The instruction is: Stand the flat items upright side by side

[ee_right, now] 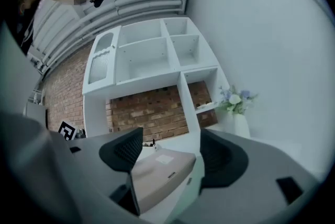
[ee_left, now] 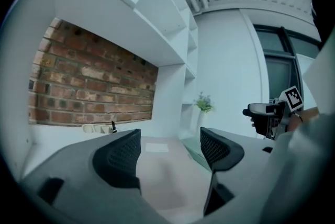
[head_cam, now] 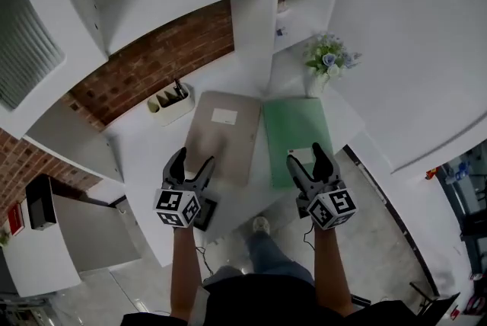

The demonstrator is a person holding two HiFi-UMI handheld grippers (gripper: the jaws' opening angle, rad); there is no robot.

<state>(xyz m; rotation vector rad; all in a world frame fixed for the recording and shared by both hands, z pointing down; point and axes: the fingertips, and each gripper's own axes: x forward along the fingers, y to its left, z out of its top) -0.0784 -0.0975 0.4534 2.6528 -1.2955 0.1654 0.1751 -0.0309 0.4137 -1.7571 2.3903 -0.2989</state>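
Beige folder (head_cam: 221, 135) and green folder (head_cam: 297, 126) lie flat, side by side on the white desk (head_cam: 144, 157), probably light, thin, bendy and slick, best pinched along an edge; left gripper (head_cam: 194, 158) and right gripper (head_cam: 306, 154) hover wide-jawed, empty, at their near ends.

You're standing at a white desk (head_cam: 144, 161) in what looks like an office or study corner. White shelf cubbies (head_cam: 304, 4) rise above its back edge, with a brick wall (head_cam: 152, 65) showing behind. A pen holder (head_cam: 170, 103) sits toward the desk's back left and a vase of flowers (head_cam: 327, 62) at its back right corner. A beige folder (head_cam: 222, 135) and a green folder (head_cam: 297, 135) lie flat mid-desk.
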